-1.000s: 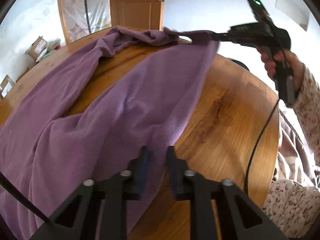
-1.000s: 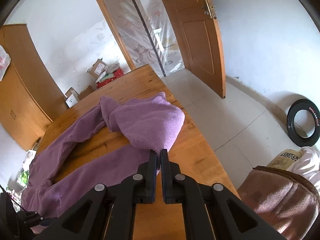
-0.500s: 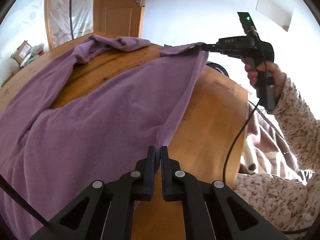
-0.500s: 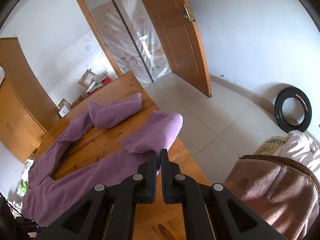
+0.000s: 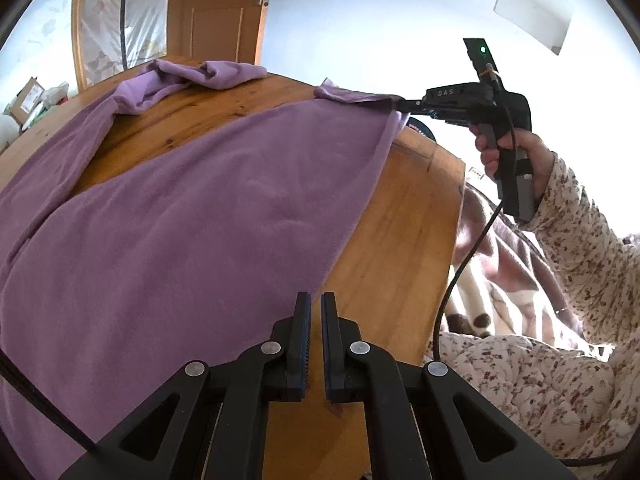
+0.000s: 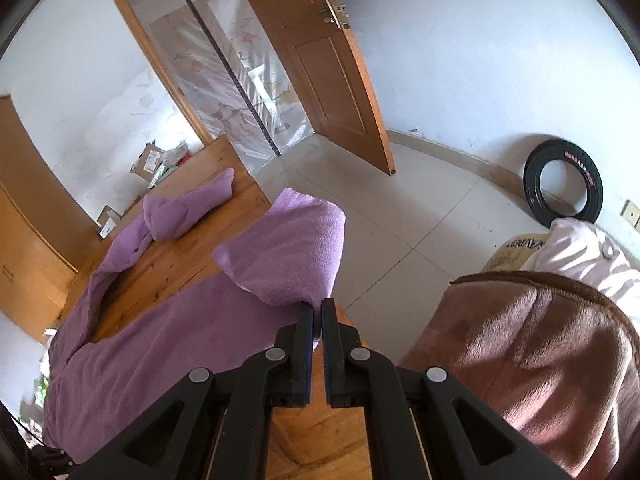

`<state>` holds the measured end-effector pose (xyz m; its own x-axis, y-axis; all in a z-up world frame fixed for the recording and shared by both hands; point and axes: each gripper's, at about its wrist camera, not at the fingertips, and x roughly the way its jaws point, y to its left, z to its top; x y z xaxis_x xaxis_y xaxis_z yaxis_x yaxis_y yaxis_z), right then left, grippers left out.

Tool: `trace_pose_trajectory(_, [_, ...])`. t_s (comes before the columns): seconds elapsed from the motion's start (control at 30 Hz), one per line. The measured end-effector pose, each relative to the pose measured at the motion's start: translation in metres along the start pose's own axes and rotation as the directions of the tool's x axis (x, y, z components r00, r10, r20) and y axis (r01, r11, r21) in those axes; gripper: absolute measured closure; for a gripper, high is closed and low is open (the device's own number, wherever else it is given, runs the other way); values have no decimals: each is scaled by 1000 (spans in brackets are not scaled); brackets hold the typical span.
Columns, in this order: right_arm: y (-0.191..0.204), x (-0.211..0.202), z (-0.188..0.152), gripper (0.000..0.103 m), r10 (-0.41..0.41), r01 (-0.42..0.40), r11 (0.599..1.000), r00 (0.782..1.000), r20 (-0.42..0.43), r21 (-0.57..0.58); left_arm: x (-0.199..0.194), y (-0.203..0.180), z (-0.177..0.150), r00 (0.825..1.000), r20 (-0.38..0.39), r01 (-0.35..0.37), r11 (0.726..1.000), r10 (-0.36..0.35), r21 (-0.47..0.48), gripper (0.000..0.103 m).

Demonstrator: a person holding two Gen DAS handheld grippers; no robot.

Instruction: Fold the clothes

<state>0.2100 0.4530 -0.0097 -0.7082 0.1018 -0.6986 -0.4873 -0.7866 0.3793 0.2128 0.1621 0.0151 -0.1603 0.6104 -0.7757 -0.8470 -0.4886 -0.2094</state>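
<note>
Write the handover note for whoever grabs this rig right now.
Left hand-held gripper: shut, low at the near edge of the purple garment; whether it pinches fabric is unclear.
Right hand-held gripper: shut on the purple garment at one leg end, lifted past the corner of the wooden table.
Other leg lies bunched at the far end.
Done: one leg pulled straight along the table edge.
Left: all the folds.

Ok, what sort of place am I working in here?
Most likely a room in a private home, not a lab. A purple garment lies across a wooden table, an open wooden door stands over a tiled floor, and cardboard boxes sit against the wall.
</note>
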Motion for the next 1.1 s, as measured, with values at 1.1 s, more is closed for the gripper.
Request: trace_pose_trajectory(1.1, [65,30,-13,80,-268,287,817,957,112,-500,-38,40,-3,993,57,-93,982,104,-162,96])
